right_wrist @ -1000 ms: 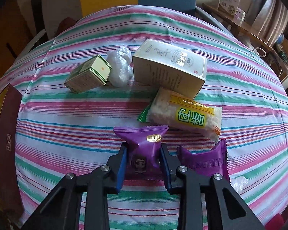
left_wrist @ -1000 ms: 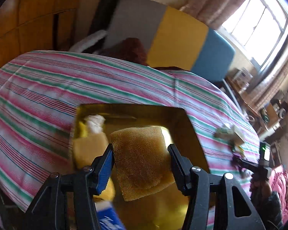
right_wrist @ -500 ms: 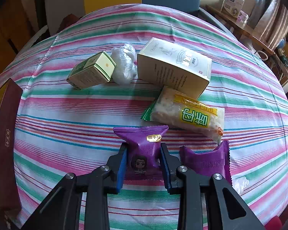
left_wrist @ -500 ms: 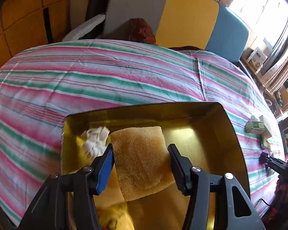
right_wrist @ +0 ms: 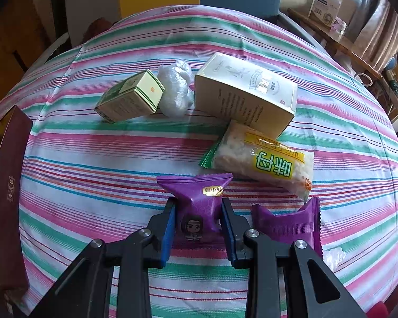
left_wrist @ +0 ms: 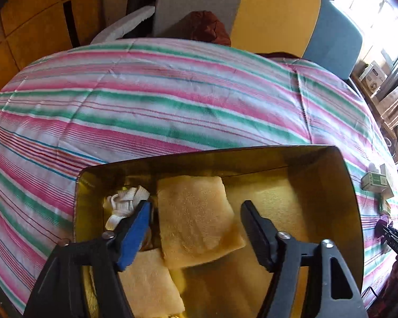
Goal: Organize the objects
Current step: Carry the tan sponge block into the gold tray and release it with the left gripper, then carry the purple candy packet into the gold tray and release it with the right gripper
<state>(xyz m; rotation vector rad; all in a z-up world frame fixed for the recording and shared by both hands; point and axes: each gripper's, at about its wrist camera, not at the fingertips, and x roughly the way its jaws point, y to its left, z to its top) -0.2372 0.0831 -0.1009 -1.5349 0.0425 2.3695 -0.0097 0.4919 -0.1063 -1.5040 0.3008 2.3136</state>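
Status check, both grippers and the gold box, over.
Left gripper jaws opening, sponge between them, over gold box. Right gripper shut on purple snack packet. Nothing blocking.

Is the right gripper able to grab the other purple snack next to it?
Probably not yet: the right gripper is shut on a purple snack packet. The second purple packet lies uncovered just beside it.

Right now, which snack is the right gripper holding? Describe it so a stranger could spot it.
On the striped tablecloth, nearest the camera, below the yellow-labelled rice snack. It is the purple packet with a cartoon face, pinched in the right gripper; its purple twin lies free alongside.
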